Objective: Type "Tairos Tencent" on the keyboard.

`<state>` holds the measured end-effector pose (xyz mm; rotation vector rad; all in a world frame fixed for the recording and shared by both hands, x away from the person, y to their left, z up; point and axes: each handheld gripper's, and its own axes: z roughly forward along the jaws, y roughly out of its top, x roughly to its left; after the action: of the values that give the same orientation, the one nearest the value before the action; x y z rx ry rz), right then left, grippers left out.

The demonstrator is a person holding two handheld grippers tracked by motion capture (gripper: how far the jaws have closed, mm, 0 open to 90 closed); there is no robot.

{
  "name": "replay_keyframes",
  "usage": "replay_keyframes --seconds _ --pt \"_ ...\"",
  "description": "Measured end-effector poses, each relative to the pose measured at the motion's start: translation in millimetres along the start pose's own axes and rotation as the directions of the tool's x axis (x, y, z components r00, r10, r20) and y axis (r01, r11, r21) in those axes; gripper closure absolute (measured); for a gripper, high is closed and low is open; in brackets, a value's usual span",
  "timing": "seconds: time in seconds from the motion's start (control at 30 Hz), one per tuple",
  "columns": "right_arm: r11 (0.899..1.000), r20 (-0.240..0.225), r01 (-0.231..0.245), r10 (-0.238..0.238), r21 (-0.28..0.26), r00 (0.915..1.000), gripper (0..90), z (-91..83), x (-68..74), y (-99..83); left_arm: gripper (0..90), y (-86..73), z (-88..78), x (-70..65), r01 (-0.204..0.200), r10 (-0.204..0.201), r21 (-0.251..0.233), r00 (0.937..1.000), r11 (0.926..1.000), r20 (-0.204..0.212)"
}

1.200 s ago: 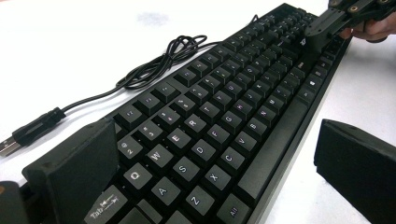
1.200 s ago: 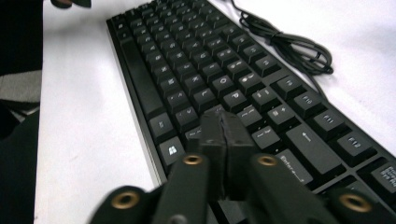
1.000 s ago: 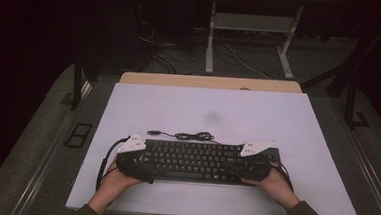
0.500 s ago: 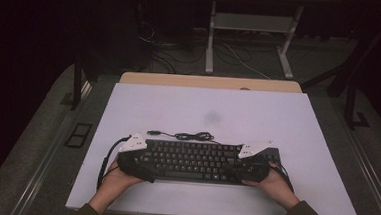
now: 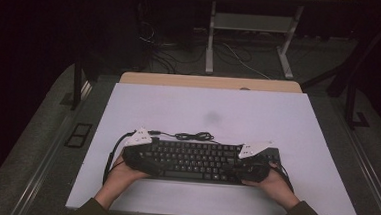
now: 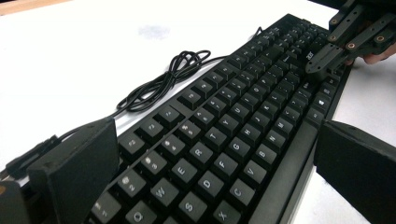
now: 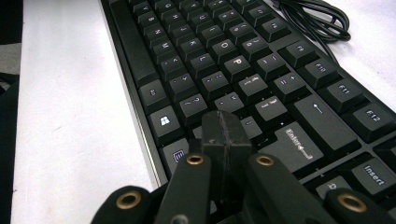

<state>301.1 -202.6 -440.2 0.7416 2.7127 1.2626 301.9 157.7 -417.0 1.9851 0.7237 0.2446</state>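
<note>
Black keyboard (image 5: 198,160) flat on white table (image 5: 288,118); left hand-held gripper (image 6: 210,177) spread wide across its end, right hand-held gripper (image 7: 227,135) closed empty over keys.

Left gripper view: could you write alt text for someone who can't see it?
A black wired computer keyboard lies on a white table between two wide-open black tongs. Its coiled black cable rests beside it, and the other hand's closed tongs hover over the far keys.
</note>
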Motion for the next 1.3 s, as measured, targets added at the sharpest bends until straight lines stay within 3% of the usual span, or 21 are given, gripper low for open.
replay_keyframes --seconds 0.43,0.63,0.8,0.87,1.03,1.3 --pt "1.000 -0.005 -0.001 0.001 0.003 1.0000 89.2 -0.1 -0.5 0.0 1.0 12.7 15.7 4.7 -0.010 0.010 -0.002 0.9999 0.9999 0.012" --pt "1.000 -0.006 0.001 -0.001 0.003 1.0000 89.2 -0.1 -0.6 -0.1 7.4 12.2 18.8 3.6 -0.018 0.018 -0.010 0.9996 0.9998 0.020" --pt "1.000 -0.006 0.005 -0.005 0.002 1.0000 89.2 0.0 -0.6 0.0 17.4 11.8 21.8 1.9 -0.021 0.022 -0.003 0.9992 0.9998 0.034" --pt "1.000 -0.006 0.005 -0.005 0.003 1.0000 89.2 0.0 -0.6 -0.1 27.5 11.6 23.0 1.4 -0.022 0.022 -0.001 0.9987 0.9998 0.047" --pt "1.000 -0.005 0.006 -0.006 0.003 1.0000 89.2 -0.1 -0.3 -0.1 39.8 12.3 25.8 1.3 -0.022 0.020 0.025 0.9983 0.9995 0.055" --pt "1.000 -0.004 0.006 -0.006 0.003 1.0000 89.2 -0.1 -0.2 -0.1 73.2 12.0 31.7 -0.1 -0.024 0.019 0.072 0.9970 0.9971 0.075"
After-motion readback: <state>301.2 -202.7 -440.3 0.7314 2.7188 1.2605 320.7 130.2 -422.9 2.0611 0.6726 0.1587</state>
